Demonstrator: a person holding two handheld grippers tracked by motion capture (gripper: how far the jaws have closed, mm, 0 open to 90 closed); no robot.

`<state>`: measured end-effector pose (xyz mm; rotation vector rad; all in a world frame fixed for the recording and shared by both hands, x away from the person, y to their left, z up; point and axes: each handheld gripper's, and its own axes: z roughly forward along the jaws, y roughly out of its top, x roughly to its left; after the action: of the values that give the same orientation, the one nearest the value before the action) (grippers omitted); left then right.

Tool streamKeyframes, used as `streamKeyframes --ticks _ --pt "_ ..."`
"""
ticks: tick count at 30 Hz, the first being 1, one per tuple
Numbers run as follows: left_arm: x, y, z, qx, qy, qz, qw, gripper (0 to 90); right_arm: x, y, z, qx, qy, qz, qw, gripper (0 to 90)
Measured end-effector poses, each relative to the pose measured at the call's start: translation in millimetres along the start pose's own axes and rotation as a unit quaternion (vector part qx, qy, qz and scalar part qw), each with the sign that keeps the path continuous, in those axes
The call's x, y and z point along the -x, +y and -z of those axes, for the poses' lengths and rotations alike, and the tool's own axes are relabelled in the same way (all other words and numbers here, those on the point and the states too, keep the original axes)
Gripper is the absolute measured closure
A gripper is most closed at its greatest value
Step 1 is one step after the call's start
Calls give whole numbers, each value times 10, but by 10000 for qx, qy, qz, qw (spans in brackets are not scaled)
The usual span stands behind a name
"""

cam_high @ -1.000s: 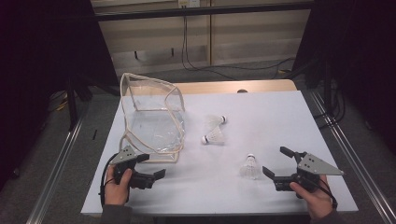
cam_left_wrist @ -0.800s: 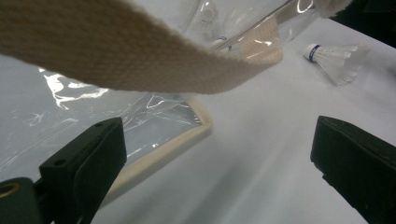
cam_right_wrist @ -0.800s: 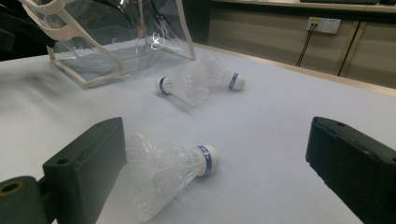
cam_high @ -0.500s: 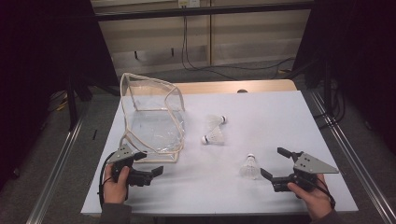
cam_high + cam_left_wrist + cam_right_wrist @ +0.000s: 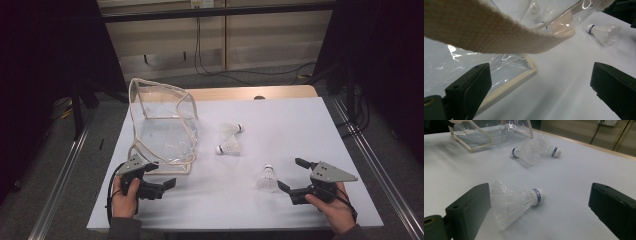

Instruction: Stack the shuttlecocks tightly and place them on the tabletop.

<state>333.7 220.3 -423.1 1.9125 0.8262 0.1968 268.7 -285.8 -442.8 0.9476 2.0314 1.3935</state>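
Note:
A clear plastic bag (image 5: 161, 125) with cream trim lies on its side at the left of the white table (image 5: 300, 125). Two shuttlecocks (image 5: 231, 128) (image 5: 227, 146) lie close together right of the bag. A third shuttlecock (image 5: 267, 178) lies nearer the front. My right gripper (image 5: 289, 173) is open just right of it. In the right gripper view that shuttlecock (image 5: 516, 200) rests between the jaws, close to the left one, untouched. My left gripper (image 5: 164, 174) is open at the bag's front corner, and the bag's trim strap (image 5: 499, 32) arches over its jaws.
The table's wooden far edge (image 5: 280, 92) and metal side rails (image 5: 370, 160) border the work area. Through the clear bag in the left gripper view I see a shuttlecock (image 5: 534, 10), with another (image 5: 602, 31) lying beside the bag. Dark floor surrounds the table.
The right gripper has crept slightly left toward the nearest shuttlecock. The left gripper has barely shifted at the bag's corner. Both stay open.

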Motion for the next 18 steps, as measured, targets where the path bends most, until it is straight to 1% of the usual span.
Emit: streamKeyframes --ticks 3,8,10,12,15,18 --pt "0 1 1 -1 -3 -3 10000 37 -5 3 -10 -60 36 17 10000 32" --pt "2 0 -1 0 -24 -11 10000 37 1 5 -28 -160 -33 -14 9999 39" --pt "4 -1 -3 8 -29 -10 10000 37 7 6 -33 -180 -63 -9 9998 42" --pt "7 0 -3 -16 -25 -17 10000 37 8 5 -37 -184 -57 -47 9998 47" --pt "6 4 -4 -6 -33 -29 10000 37 2 6 -39 -203 -39 -29 9998 48" --pt "6 3 -6 -15 -23 -17 10000 37 1 0 -48 -289 -35 -92 9995 56"
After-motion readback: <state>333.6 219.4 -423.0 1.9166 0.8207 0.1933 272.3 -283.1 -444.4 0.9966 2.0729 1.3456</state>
